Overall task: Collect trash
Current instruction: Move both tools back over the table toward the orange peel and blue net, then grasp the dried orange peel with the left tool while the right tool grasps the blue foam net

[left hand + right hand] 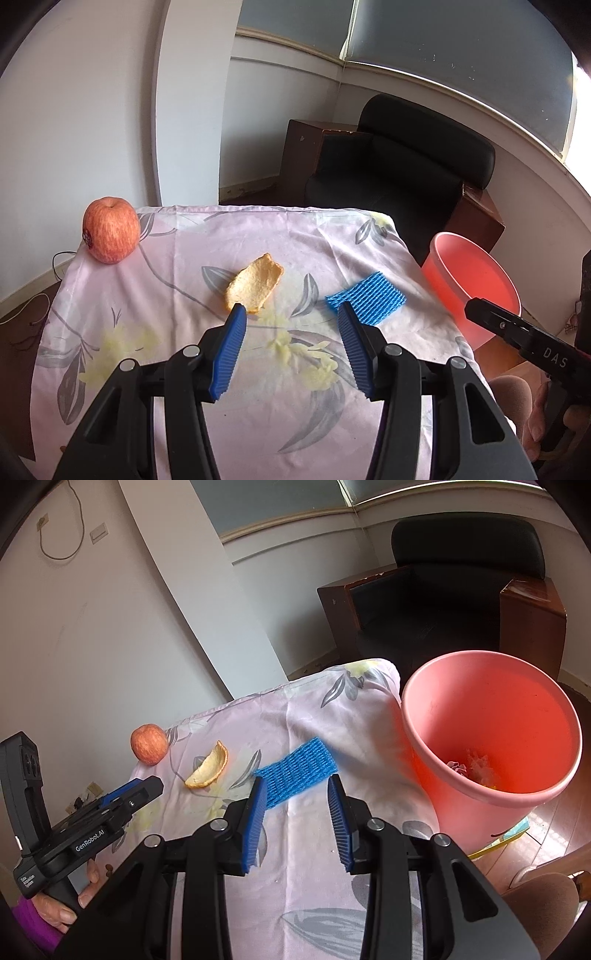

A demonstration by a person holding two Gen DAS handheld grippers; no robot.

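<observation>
Two scraps lie on the floral tablecloth [184, 258] beside the pink bin [491, 738]: orange peel [255, 284], then blue foam net [295, 771] nearer it. Both grippers, left gripper [291, 310] and right gripper [295, 782], gape empty; the right should straddle the net's edge, pinch low, then lift.

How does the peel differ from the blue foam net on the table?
The peel is orange-yellow, curled and stiff, with one edge lifted; the foam net is blue, ribbed mesh, lying flat. The peel sits nearer the apple, the foam net nearer the pink bin. Both lie loose on the floral cloth, ungripped.
</observation>
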